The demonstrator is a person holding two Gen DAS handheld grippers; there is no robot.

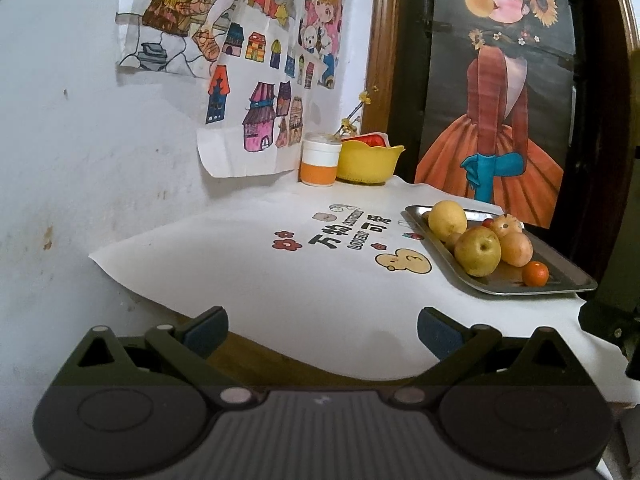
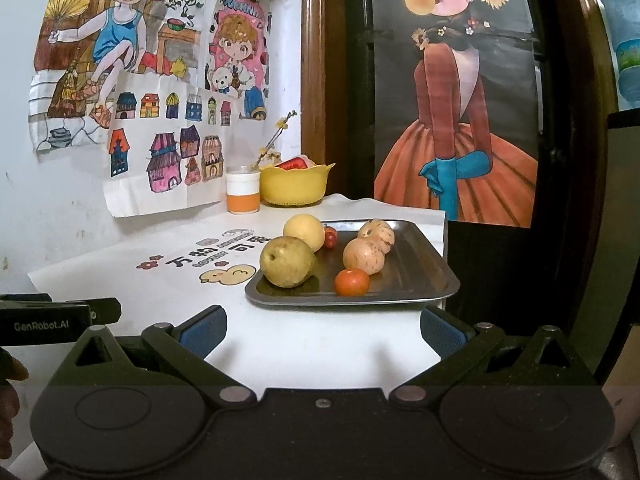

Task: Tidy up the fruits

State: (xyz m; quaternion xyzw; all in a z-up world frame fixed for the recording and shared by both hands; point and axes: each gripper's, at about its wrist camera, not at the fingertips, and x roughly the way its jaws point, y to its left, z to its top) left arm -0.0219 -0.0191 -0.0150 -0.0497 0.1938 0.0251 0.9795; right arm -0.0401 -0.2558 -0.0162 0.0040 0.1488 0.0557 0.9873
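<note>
While fruit fills the tray [image 2: 416, 276], a yellow bowl [image 2: 294, 188] stands behind.

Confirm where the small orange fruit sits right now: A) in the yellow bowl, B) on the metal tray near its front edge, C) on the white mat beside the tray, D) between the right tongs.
B: the small orange fruit lies on the metal tray near its front edge, in front of the other fruit; both tongs are open and empty.
</note>
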